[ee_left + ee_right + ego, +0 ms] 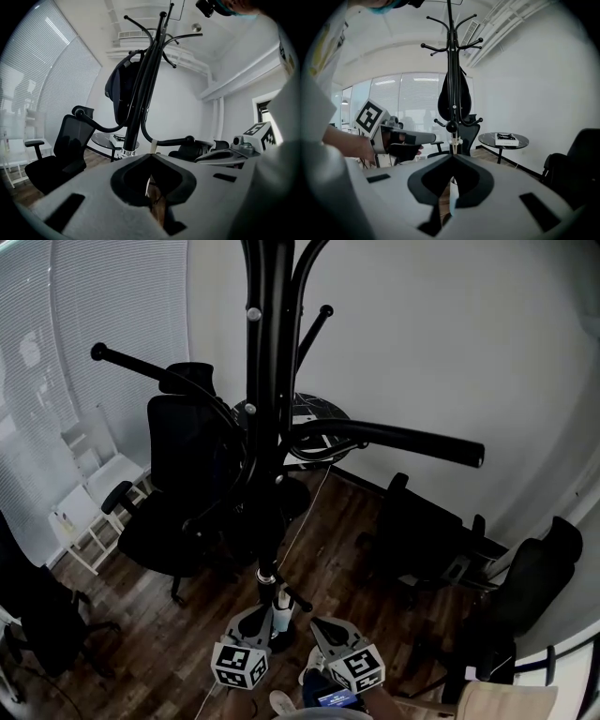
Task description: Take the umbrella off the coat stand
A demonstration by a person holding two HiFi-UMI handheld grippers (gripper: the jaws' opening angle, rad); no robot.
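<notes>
The black coat stand [265, 418] rises straight in front of me, and its hooked arms [394, 439] spread over the room. A dark bulging bundle [123, 91], seemingly the loosely folded umbrella [453, 99], hangs from an upper hook against the pole. Low on the pole sit a silver ring [127, 151] and a pale tag [281, 600]. My left gripper [251, 620] [151, 157] and right gripper [328, 626] [452, 157] are held low near the stand's foot, side by side. Both are shut and empty, well below the bundle and apart from it.
A black office chair [178, 484] stands left of the stand. A round glass table [314, 423] with a book is behind it. More dark chairs [427, 540] crowd the right wall. A white rack [89, 512] stands by the window blinds. The floor is dark wood.
</notes>
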